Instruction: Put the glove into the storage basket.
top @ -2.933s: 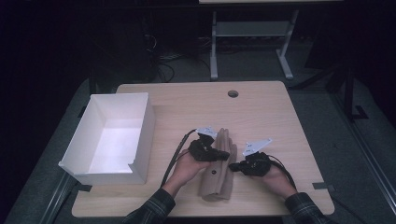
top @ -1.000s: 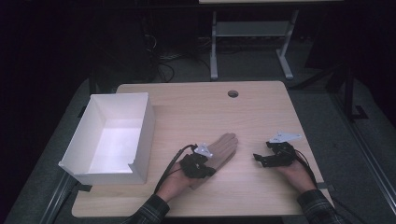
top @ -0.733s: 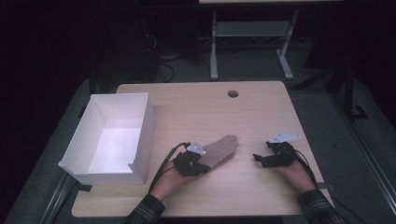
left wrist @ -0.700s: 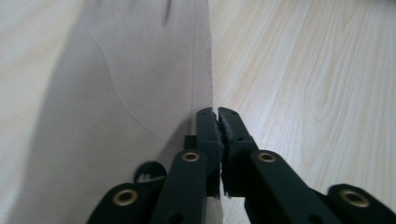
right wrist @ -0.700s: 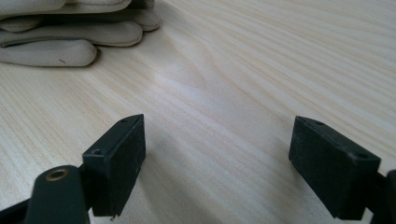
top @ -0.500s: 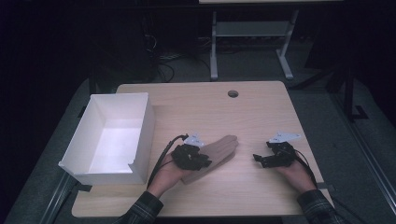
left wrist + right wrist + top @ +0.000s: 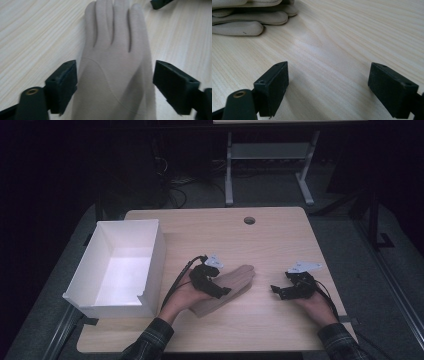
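My left gripper (image 7: 113, 82), fingers spread, straddles the glove (image 7: 113, 50) along its length; my right gripper (image 7: 328, 85) waits open nearby

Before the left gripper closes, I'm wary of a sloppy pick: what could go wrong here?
The left gripper is open, its jaws either side of the glove, which spans nearly the whole gap, so closing may bunch the fabric or catch one edge. The white box wall stands close by; a carry might clip it.

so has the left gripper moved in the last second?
Yes. The left gripper has shifted left toward the white box, dragging the glove with it. Its jaws stand open around the glove.
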The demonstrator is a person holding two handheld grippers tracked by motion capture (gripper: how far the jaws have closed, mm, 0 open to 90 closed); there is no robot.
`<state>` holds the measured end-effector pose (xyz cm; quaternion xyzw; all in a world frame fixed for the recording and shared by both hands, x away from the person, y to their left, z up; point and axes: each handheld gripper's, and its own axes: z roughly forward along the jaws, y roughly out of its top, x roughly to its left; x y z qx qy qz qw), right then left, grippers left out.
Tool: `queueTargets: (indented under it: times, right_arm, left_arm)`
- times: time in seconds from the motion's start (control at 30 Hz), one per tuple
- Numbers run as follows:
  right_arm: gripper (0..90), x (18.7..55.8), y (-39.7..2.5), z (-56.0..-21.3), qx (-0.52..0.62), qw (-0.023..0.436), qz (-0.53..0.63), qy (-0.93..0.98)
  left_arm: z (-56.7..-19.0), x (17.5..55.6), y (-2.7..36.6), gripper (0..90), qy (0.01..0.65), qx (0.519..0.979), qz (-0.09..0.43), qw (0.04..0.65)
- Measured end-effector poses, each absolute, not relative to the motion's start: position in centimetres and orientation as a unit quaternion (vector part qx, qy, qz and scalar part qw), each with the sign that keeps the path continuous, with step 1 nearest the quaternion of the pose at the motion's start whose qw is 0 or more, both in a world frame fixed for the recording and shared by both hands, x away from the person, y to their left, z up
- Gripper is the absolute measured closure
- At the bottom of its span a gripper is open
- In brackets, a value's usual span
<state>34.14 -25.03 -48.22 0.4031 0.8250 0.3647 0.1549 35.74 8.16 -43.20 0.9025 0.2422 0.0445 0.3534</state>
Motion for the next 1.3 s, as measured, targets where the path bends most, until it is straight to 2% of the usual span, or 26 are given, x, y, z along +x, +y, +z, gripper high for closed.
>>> queueTargets:
  times: [0.27, 0.63, 0.77, 0.93, 1.0, 1.1, 1.3]
  right_arm:
    - [16.2, 34.1, -25.0, -48.2, 0.404, 0.155, 0.364, 0.825]
    - [16.1, 34.1, -25.0, -48.2, 0.404, 0.155, 0.364, 0.825]
    - [16.1, 34.1, -25.0, -48.2, 0.404, 0.155, 0.364, 0.825]
    - [16.0, 34.1, -25.0, -48.2, 0.404, 0.155, 0.363, 0.825]
    - [16.1, 34.1, -25.0, -48.2, 0.404, 0.155, 0.363, 0.825]
    - [16.0, 34.1, -25.0, -48.2, 0.404, 0.155, 0.365, 0.824]
    - [16.0, 34.1, -24.9, -48.2, 0.405, 0.155, 0.366, 0.824]
  left_arm:
    - [-44.8, 36.5, 7.9, 14.8, 0.239, 0.914, 0.030, 0.328]
    - [-45.9, 36.0, 7.1, 15.0, 0.227, 0.927, 0.034, 0.297]
    - [-46.0, 35.8, 7.2, 18.0, 0.223, 0.927, 0.034, 0.301]
    - [-45.7, 35.4, 7.1, 31.8, 0.215, 0.927, 0.023, 0.308]
    - [-45.6, 35.2, 7.1, 40.7, 0.211, 0.926, 0.009, 0.311]
    - [-45.5, 35.2, 7.1, 59.4, 0.205, 0.927, -0.012, 0.314]
    - [-45.3, 35.3, 7.2, 65.9, 0.214, 0.924, -0.024, 0.316]
